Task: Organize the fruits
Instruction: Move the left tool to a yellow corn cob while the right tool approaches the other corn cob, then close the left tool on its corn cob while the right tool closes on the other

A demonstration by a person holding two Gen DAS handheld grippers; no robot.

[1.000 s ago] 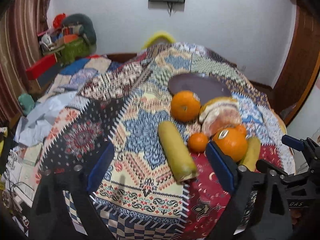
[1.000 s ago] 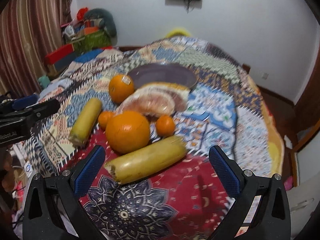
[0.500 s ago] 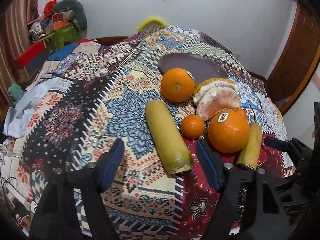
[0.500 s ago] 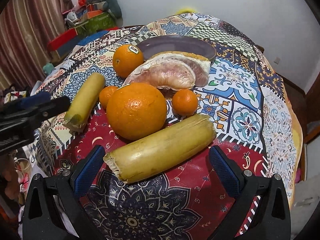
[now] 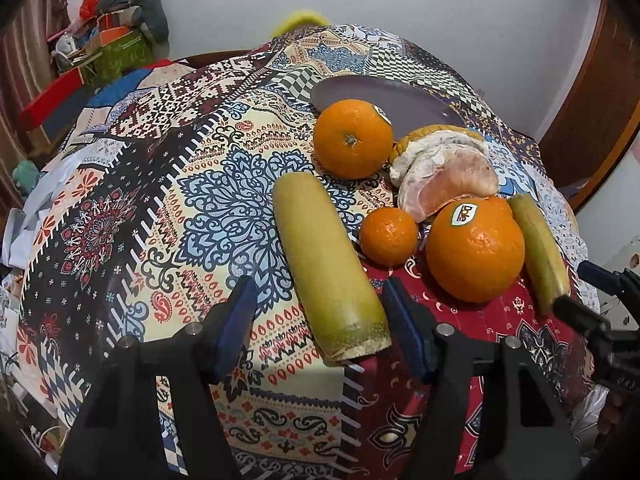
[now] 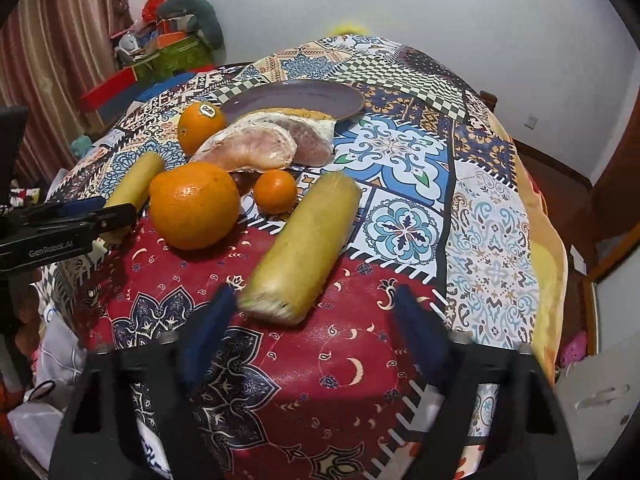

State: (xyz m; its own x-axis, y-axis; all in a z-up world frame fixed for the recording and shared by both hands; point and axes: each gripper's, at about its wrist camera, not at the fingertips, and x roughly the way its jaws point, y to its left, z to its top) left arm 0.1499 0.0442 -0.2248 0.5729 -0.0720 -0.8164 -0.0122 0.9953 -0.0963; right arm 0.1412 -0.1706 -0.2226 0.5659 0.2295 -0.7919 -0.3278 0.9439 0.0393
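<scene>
Fruit lies on a patterned tablecloth [image 5: 120, 200]. A yellow-green banana piece [image 5: 328, 268] points at my open left gripper [image 5: 320, 332]; its cut end sits between the blue pads, untouched. A second banana piece [image 6: 304, 244] lies just ahead of my open right gripper [image 6: 316, 332], its cut end near the left pad. Two big oranges [image 5: 474, 250] [image 5: 352, 138], a small tangerine [image 5: 388, 236], another tangerine [image 6: 276, 191] and a peeled pomelo wedge [image 5: 444, 176] lie between. A purple plate [image 5: 384, 96] stands behind them; it also shows in the right wrist view [image 6: 292, 100].
The table edge drops off close to both grippers. A cluttered shelf with boxes and a cushion [image 5: 116, 40] stands at the back left by a striped curtain [image 6: 52, 52]. A wooden door [image 5: 592, 112] is at the right. The left gripper [image 6: 60, 224] shows at the right view's left edge.
Both grippers have moved forward and lower towards the banana pieces. Both sets of jaws have narrowed but remain open. The fruit has not moved.
</scene>
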